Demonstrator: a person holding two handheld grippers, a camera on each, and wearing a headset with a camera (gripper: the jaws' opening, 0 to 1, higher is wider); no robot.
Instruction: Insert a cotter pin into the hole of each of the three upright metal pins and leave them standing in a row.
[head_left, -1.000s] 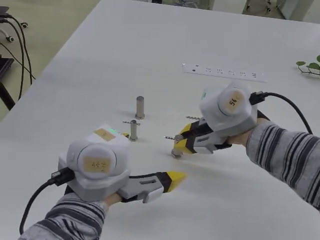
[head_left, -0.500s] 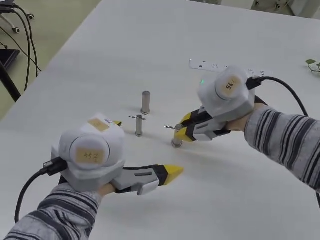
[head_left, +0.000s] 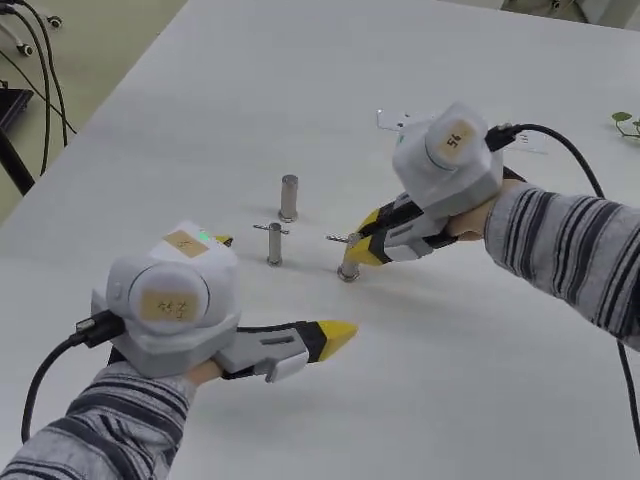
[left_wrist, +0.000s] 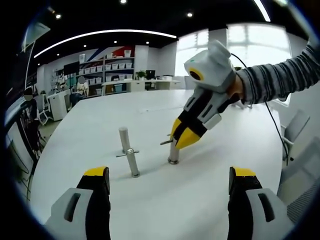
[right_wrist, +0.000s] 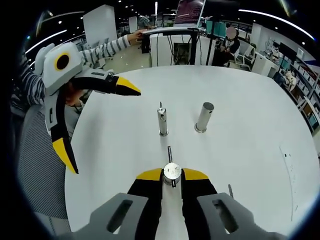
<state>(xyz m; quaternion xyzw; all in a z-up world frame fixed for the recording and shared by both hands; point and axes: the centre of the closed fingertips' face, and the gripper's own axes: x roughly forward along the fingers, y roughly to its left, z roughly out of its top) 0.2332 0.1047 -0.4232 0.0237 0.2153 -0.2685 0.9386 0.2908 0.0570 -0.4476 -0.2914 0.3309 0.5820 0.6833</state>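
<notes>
Well, the right gripper (head_left: 362, 244) is clamped on a cotter pin (head_left: 336, 239) at the top of a metal pin (head_left: 347, 268). The left gripper (left_wrist: 169, 175) hangs nearby, jaws spread wide.

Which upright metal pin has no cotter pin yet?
The far pin, standing bare. The middle pin has a cotter pin across it; the right gripper holds another in the third pin.

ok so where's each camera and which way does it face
Head view: on the headset, looking down at the table; striped sleeves, left hand-held gripper and right hand-held gripper show.
Left gripper view: rides the left one, open jaws below, facing the right one.
Right gripper view: rides the right one, jaws round the near metal pin, facing the left one.
Shared: all show the middle metal pin.
</notes>
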